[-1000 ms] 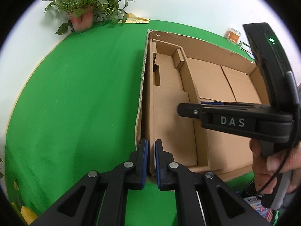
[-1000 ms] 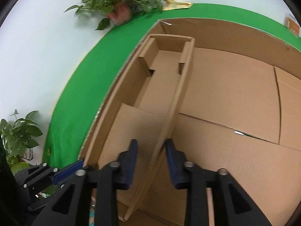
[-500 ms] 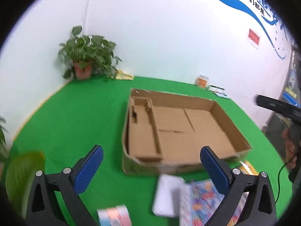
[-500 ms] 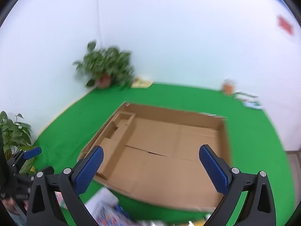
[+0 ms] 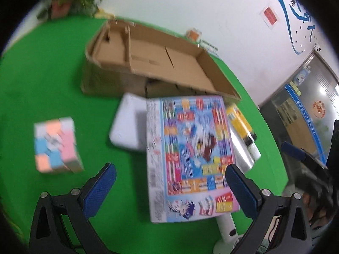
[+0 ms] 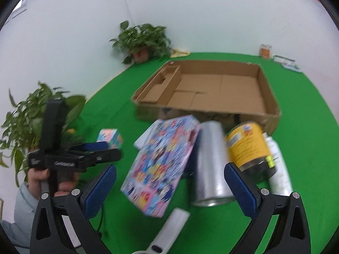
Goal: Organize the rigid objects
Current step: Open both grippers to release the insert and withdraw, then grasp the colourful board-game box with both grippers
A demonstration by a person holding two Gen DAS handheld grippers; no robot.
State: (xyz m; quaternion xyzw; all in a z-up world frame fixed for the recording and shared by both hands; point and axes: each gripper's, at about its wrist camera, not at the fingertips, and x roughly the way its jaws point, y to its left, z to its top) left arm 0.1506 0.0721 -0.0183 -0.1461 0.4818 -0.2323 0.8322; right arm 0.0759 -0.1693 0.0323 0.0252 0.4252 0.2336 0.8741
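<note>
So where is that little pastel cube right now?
In the left wrist view the pastel cube sits alone on the green mat, left of the white box.

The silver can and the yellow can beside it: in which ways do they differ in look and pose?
The silver can is plain bare metal, while the yellow can carries a printed yellow label with a dark band at its near end. The silver can looks longer; the yellow can looks shorter and thicker. The silver can lies next to the colourful flat box; the yellow can lies next to a white bottle. Both lie on their sides on the green surface, outside the cardboard box.
</note>
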